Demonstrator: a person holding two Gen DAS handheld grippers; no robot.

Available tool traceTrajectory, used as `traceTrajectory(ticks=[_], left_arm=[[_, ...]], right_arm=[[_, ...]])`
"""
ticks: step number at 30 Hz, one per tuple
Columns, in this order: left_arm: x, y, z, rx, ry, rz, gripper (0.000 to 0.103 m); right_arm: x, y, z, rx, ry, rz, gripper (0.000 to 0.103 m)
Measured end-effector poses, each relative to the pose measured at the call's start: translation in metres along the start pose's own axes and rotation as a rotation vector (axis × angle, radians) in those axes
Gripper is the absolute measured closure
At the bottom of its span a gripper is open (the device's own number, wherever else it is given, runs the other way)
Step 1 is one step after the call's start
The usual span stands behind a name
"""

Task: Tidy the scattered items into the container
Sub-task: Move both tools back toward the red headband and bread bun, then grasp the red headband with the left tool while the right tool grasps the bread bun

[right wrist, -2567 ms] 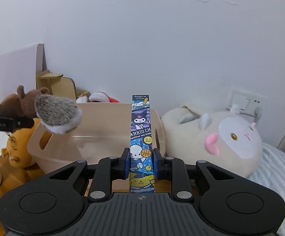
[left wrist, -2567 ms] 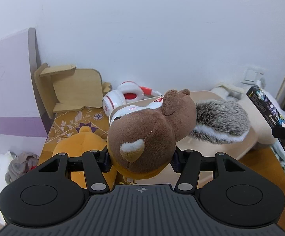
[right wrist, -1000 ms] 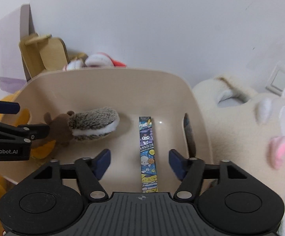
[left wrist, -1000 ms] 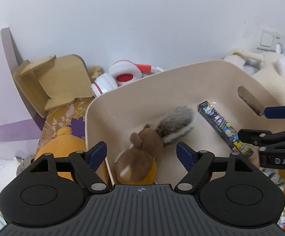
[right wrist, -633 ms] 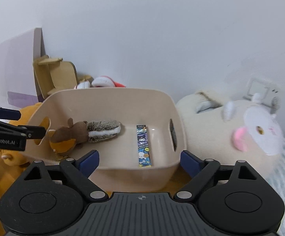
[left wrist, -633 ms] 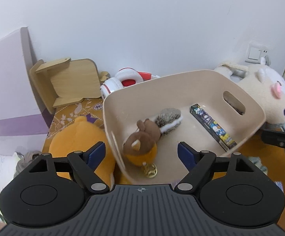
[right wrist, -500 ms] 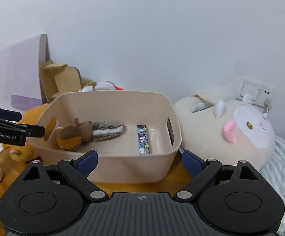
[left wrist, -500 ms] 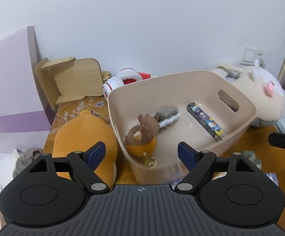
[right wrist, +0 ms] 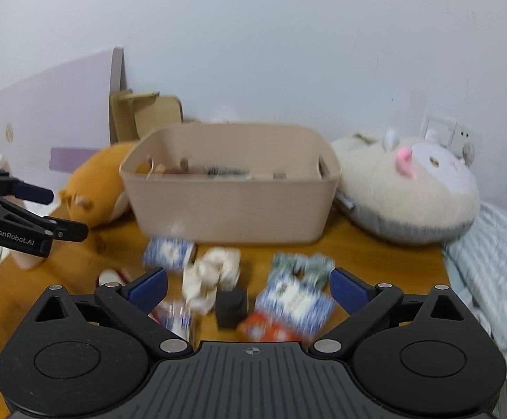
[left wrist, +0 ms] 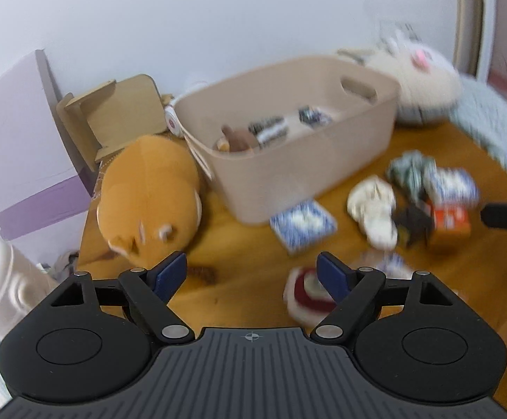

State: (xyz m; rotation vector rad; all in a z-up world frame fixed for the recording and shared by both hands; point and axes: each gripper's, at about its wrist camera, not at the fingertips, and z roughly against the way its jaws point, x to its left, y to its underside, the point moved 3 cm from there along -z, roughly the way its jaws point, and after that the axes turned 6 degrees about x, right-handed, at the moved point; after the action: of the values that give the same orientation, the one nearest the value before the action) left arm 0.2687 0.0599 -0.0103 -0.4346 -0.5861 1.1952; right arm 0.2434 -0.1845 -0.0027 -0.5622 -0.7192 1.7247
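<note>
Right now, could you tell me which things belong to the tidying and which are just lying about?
Job: beige bin; blue patterned packet; cream cloth; orange box; black block.
Lying about: orange plush; white plush; wooden stand.

Left gripper (left wrist: 251, 274): jaws spread wide, nothing between the blue pads (left wrist: 169, 274), held level above the table. Right gripper (right wrist: 248, 286): likewise spread wide, empty, tilted slightly downward. Frames motion-blurred.
</note>
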Motion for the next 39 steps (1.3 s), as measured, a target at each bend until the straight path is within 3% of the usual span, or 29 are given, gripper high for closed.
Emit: traceTrajectory(ticks=[6,15,23,34,39], left_arm=[[-0.024,0.026,-0.013,0.019,0.02,-0.178,0.02],[-0.053,0.032,-0.027,-0.054,0.0,-0.479,0.02],[-0.065,0.027,-0.049,-0.027,0.021,-0.576,0.02],[-0.08,0.03,-0.066,-0.017,0.031,-0.658,0.02],[-0.082,0.026,-0.068,-0.025,0.057,-0.671,0.023]], right_arm=[[0.017,0.035,-0.011,0.067,0.002,0.034,0.002],[0.037,0.054,-0.032,0.158,-0.038,0.087,0.004],[0.043,0.06,-0.054,0.224,-0.046,0.118,0.011],[0.046,0.057,-0.073,0.248,-0.074,0.12,0.016],[0.044,0.058,-0.078,0.257,-0.087,0.114,0.026]])
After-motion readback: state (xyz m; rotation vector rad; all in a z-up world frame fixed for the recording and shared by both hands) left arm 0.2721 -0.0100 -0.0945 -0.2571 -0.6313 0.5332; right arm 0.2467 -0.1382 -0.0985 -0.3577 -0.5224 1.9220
